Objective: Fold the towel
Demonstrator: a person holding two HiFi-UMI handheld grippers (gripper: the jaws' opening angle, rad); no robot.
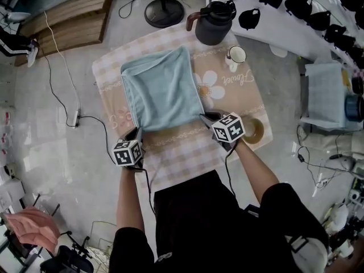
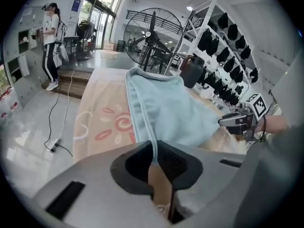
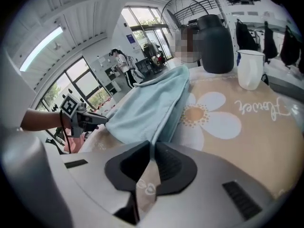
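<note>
A: Where is the towel, and how far along is the folding?

B: The light blue towel [image 1: 162, 90] lies flat on the table [image 1: 244, 95], a little above the centre of the head view. Its far edge points toward the dark jug [image 1: 213, 21]. The left gripper [image 1: 137, 133] is at its lower left corner and the right gripper [image 1: 205, 118] at its lower right corner. I judge that a fold is only beginning: the corners are taken, but the near edge is not yet lifted.

A: Are the claws really holding it?

B: Yes. In the left gripper view the jaws stand almost together, and the towel's hem runs straight in between them. In the right gripper view it is the same with the other corner. So each claw is pinched narrow on the cloth.

A: Is the towel in one layer?

B: In the right gripper view the side edge looks thick, as if it has more than one layer, so perhaps one fold is done. From the head view I cannot tell this. What is left, I think, is to carry the near edge over to the far edge and make it even.

A: What does only one view show?

B: Only the head view shows both corners together, and the mug [image 1: 236, 54] near the towel but apart from it. Only the left gripper view shows the round cage of a fan [image 2: 153, 34] and a person [image 2: 50, 42] standing at the upper left.
</note>
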